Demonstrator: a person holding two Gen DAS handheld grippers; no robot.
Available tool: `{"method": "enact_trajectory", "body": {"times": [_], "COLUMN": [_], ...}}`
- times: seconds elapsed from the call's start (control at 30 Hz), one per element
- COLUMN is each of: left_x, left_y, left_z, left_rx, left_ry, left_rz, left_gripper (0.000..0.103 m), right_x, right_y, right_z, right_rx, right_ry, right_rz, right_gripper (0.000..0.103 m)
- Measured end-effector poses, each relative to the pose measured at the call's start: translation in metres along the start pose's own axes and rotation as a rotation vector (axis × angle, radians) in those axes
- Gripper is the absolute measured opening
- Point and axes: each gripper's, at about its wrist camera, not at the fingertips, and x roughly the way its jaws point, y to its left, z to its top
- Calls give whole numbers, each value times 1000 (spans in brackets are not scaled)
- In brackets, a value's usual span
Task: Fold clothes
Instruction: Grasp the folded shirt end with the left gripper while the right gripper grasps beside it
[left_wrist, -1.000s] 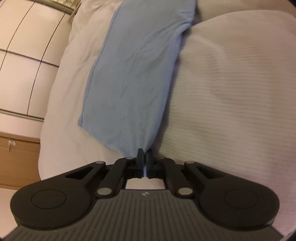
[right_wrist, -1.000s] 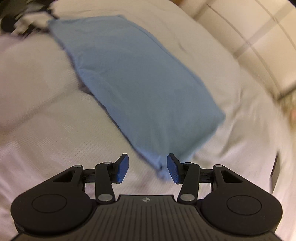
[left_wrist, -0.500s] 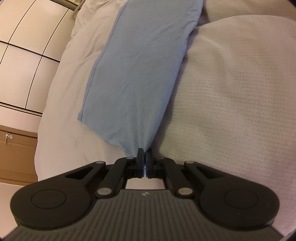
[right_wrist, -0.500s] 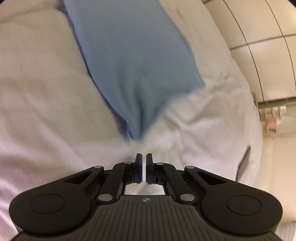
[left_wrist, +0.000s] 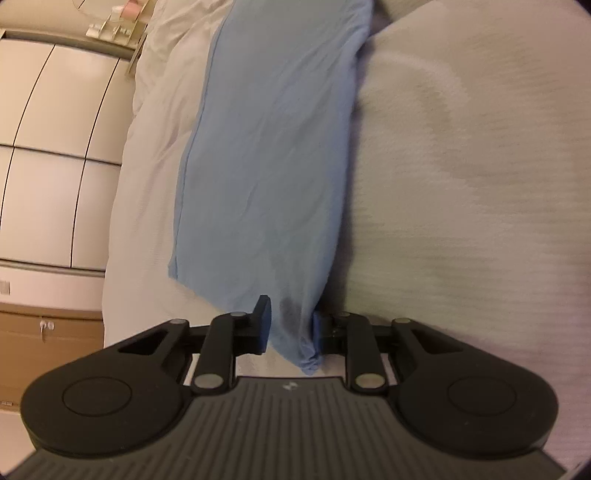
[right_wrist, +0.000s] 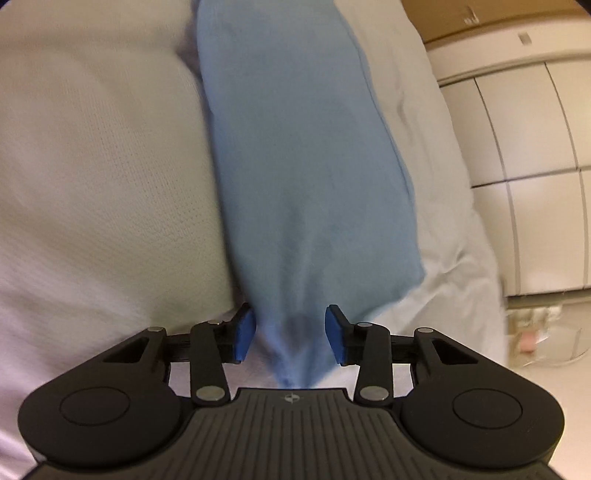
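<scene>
My left claw (left_wrist: 290, 326) and right claw (right_wrist: 290, 334), jaws just opening, straddle opposite ends of the long folded pale-blue cotton garment (left_wrist: 273, 155) on the white bed (left_wrist: 461, 184); another fold likely remains.

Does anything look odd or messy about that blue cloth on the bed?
One thing: the blue cloth has a dark smudge, perhaps a damp patch or only shadow, at the corner lying between the left gripper fingers. Otherwise it lies folded in a neat strip on the white bedding.

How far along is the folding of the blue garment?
Done: the blue garment lies folded into a long strip on the bedding. In hand: left gripper and right gripper have just been opening, a strip end between each one's fingers. Left: probably folding it shorter.
</scene>
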Motion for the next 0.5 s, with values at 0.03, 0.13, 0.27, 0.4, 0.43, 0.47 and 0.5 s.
{"method": "enact_trajectory", "body": {"times": [0.03,0.13,0.27,0.4,0.43,0.47,0.5], "left_x": [3,3,-17,-44,-53,-62,-72], "left_y": [2,5,10,12,11,9,7], "left_z": [-1,-1,-5,-6,-6,-6,-7], "left_rx": [-13,-34,-79,-106,-108,-108,-115], "left_ry": [11,6,-9,-21,-27,-34,-37], "left_rz": [-5,-35,-35,-61,-68,-74,-81], "left_gripper": [1,1,0,0,0,0,0], "right_x": [5,18,13,-8,-14,-21,-30], "right_y": [-3,-10,-14,-20,-21,-21,-19], "right_z": [-2,-10,-17,-24,-25,-26,-27], "right_rx": [-1,-8,-29,5,12,19,20], "right_ry": [14,39,9,-1,-1,-2,-2], "right_rz": [-15,-20,-5,7,12,16,19], "right_gripper": [32,4,0,0,0,0,0]}}
